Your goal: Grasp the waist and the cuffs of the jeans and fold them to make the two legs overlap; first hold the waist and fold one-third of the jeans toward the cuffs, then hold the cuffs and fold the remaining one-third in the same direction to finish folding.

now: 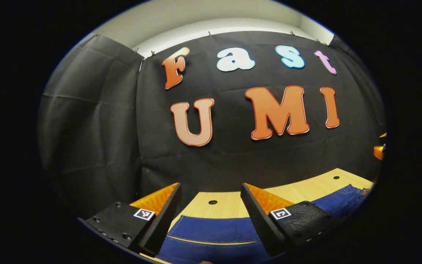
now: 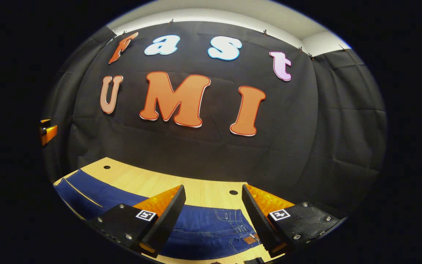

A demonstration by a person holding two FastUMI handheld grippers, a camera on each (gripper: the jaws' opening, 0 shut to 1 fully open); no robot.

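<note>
Dark blue jeans (image 1: 214, 234) lie flat on the wooden table (image 1: 229, 205). In the left gripper view a leg with a yellow seam runs under my left gripper (image 1: 211, 192), which hovers open above the cloth. In the right gripper view the waist end of the jeans (image 2: 211, 229), with pocket stitching and a small brown patch, lies below my right gripper (image 2: 214, 192), also open with nothing between its fingers. The other gripper (image 2: 48, 132) pokes in at the far left edge of that view.
The table (image 2: 152, 183) ends close behind the jeans at the black cloth wall. Small round holes (image 2: 233, 192) dot the tabletop. A bit of the other gripper (image 1: 379, 150) shows at the right edge of the left gripper view.
</note>
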